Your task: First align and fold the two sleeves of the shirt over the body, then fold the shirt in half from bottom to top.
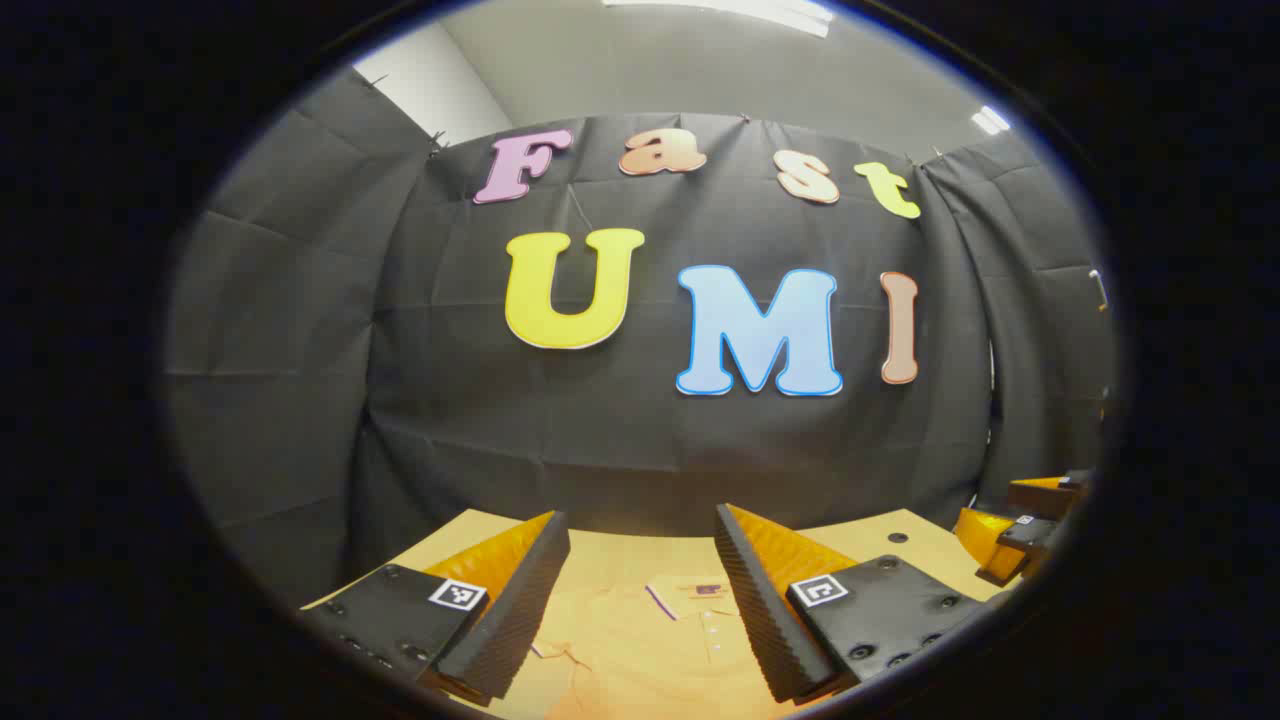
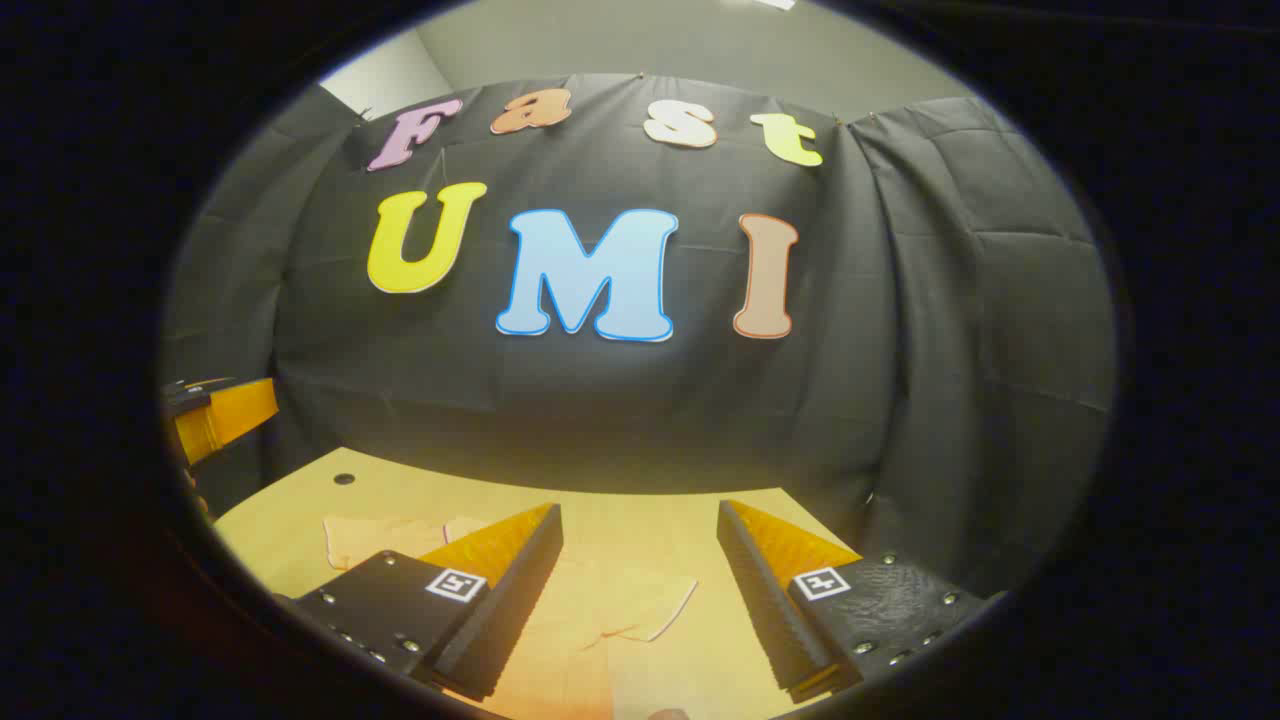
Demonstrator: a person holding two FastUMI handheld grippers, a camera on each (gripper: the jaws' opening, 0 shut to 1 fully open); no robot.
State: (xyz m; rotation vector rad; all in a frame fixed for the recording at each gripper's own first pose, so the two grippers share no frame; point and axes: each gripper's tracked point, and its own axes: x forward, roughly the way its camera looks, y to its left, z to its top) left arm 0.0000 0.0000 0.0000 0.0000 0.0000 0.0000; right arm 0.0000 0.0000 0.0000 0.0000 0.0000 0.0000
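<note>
- The left gripper (image 1: 640, 600) hovers above the near part of the light wooden table (image 1: 880, 545), its two ridged fingers spread wide apart with nothing between them.
- Below that gap, in the left gripper view, lies the pale orange short-sleeved polo shirt (image 1: 650, 650), flat on the table, its collar and button placket facing up and pointing to the far side.
- The shirt's collar (image 1: 690, 592) sits between the two fingers, closer to the right one, and the fabric runs off the near edge of the picture.
- At the far right of the left gripper view the other tool shows at the table's right side, partly cut off by the edge.
- The right gripper (image 2: 640, 590) also hangs over the table (image 2: 300, 500), its fingers held well apart and empty.
- In the right gripper view one sleeve (image 2: 640, 605) of the shirt (image 2: 570, 660) lies spread flat under the gap, its hem toward the right.
- The black cloth wall (image 2: 600, 400) of the booth stands just behind the table's far edge.
</note>
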